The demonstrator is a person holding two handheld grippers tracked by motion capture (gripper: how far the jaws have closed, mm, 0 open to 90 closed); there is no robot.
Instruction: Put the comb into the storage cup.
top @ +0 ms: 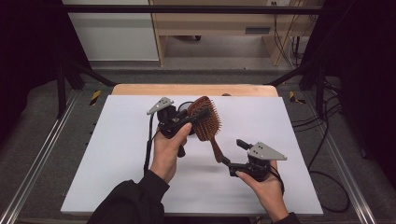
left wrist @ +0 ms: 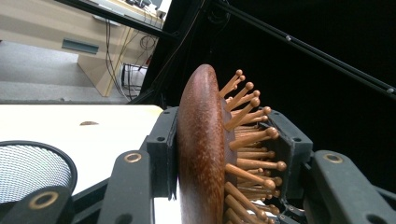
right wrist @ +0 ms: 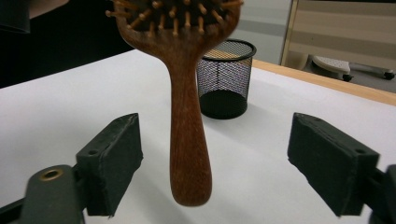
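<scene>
Two grippers engaged. The left gripper (top: 187, 116) is clamped on the head of the brown wooden paddle hairbrush (top: 207, 123), held above the white table (top: 116, 163). The right gripper (right wrist: 215, 163) stands wide, handle hanging between its pads untouched, near the black mesh cup (right wrist: 226, 77).

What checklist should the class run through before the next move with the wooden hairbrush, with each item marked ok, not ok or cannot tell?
1. Left claw clamped across the hairbrush head, back on one pad, bristles on the other: ok.
2. Right claw released from the handle, a gap on both sides: ok.
3. Brush lifted off the white table cover: ok.
4. Mesh cup upright, mouth open: ok.
5. Cup free of other contents: cannot tell.
6. Grip firm enough to carry the brush one-handed: cannot tell.
</scene>
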